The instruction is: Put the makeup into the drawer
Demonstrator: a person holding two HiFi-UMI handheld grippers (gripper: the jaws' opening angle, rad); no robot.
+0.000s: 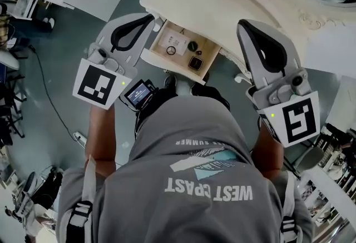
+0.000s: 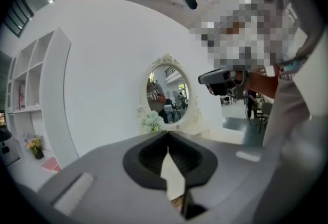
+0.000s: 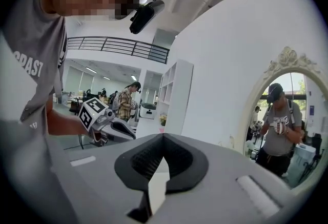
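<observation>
Held high, fingers together and empty: left gripper (image 1: pixel 149 18) at nine o'clock, right gripper (image 1: pixel 246 26) at three, likely with makeup (image 1: pixel 195 62) already in open drawer (image 1: pixel 210 47).

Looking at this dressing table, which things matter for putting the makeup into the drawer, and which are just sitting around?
Job in hand:
open drawer; square compact and round dark piece inside it; left gripper and right gripper, both shut and empty.

Lying about:
oval mirror; white flowers; floor cable.
</observation>
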